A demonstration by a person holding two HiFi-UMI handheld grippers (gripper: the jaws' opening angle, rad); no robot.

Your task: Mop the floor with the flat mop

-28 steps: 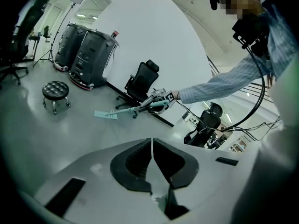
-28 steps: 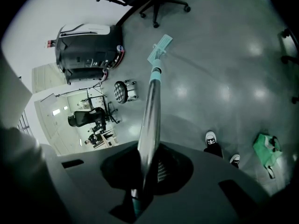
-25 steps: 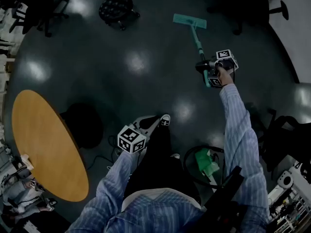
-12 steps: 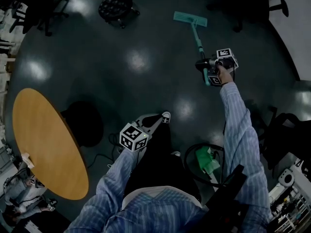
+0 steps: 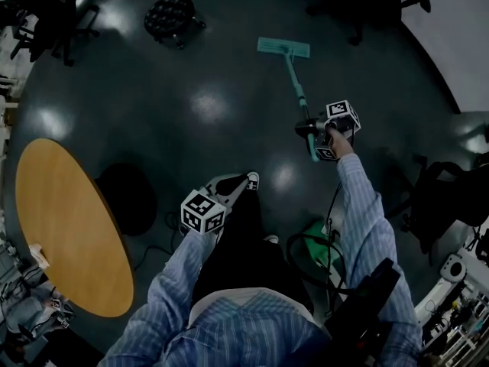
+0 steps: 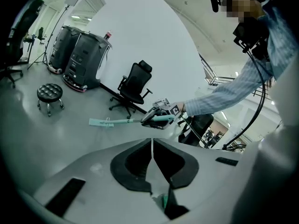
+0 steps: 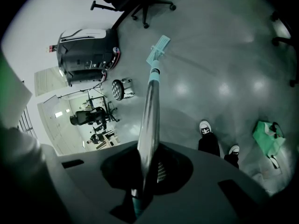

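Note:
A flat mop with a teal head [image 5: 283, 47] lies on the dark floor, and its handle [image 5: 299, 94] runs back toward me. My right gripper [image 5: 309, 131] is shut on the near end of the handle, arm stretched forward. In the right gripper view the metal handle [image 7: 152, 101] passes between the jaws [image 7: 145, 164] down to the mop head [image 7: 158, 50]. My left gripper [image 5: 228, 188] hangs low by my legs, shut and holding nothing. The left gripper view shows its pads [image 6: 140, 160] pressed together, with the mop head [image 6: 106, 122] beyond them.
A round wooden table [image 5: 69, 228] stands at left. A black stool [image 5: 170, 14] sits ahead of it, with office chairs at the far left and right. A green bag [image 5: 317, 252] and cables lie by my right foot. A white wall [image 5: 458, 29] curves at upper right.
The mop head and the right gripper have come back a little toward me along the floor. The left gripper has barely shifted.

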